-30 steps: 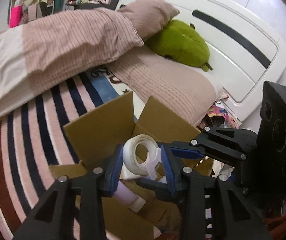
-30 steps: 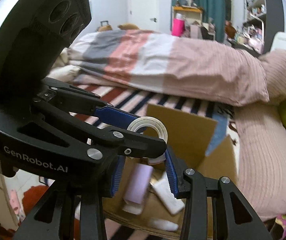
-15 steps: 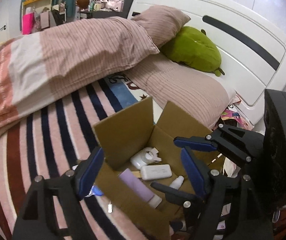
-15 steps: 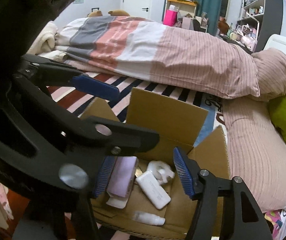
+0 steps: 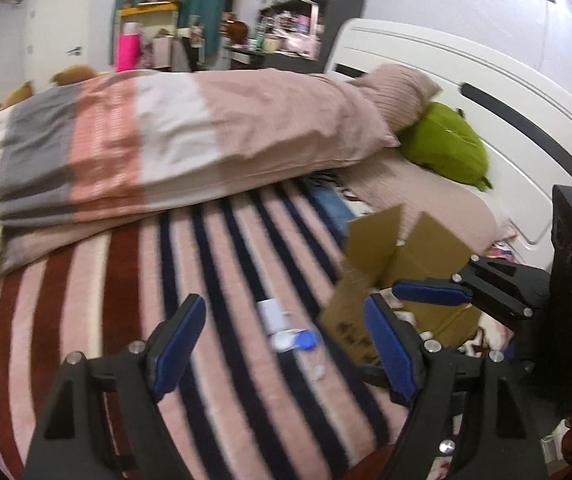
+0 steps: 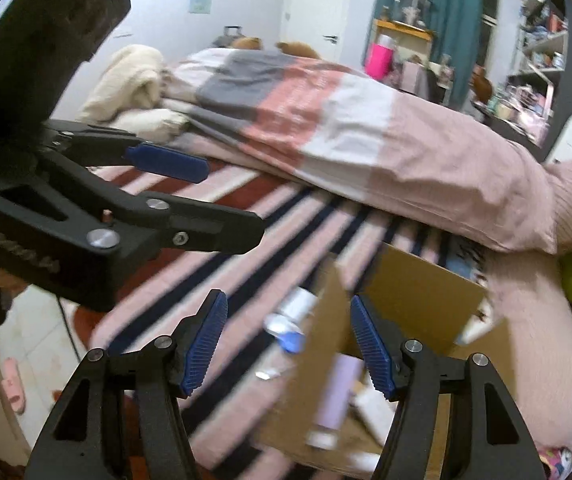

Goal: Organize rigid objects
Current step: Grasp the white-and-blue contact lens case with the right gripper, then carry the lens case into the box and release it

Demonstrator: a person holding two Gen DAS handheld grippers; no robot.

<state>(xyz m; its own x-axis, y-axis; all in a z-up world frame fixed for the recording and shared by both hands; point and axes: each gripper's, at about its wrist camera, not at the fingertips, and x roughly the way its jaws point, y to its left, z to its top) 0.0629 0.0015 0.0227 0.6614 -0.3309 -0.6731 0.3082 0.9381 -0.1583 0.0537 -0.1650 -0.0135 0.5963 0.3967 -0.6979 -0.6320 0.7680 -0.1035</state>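
Note:
An open cardboard box (image 5: 398, 264) stands on the striped blanket at the right; in the right wrist view the box (image 6: 418, 292) holds a lilac tube (image 6: 336, 396) and white items. A white bottle with a blue cap (image 5: 292, 338) and a small white box (image 5: 270, 312) lie on the blanket left of the cardboard box. My left gripper (image 5: 284, 344) is open and empty above these two. My right gripper (image 6: 288, 344) is open and empty over the box's left wall. The blue-capped bottle (image 6: 286, 334) shows blurred between its fingers.
A folded pink, white and grey duvet (image 5: 166, 140) lies across the bed behind. Pillows and a green plush (image 5: 446, 148) sit by the white headboard (image 5: 526, 120). The left gripper's arm (image 6: 106, 208) crosses the right wrist view. Floor with a pink slipper (image 6: 10, 388) lies at left.
My left gripper let the white tape dispenser go into the box and opened. Both grippers have swung left, away from the box's inside, toward the items on the blanket.

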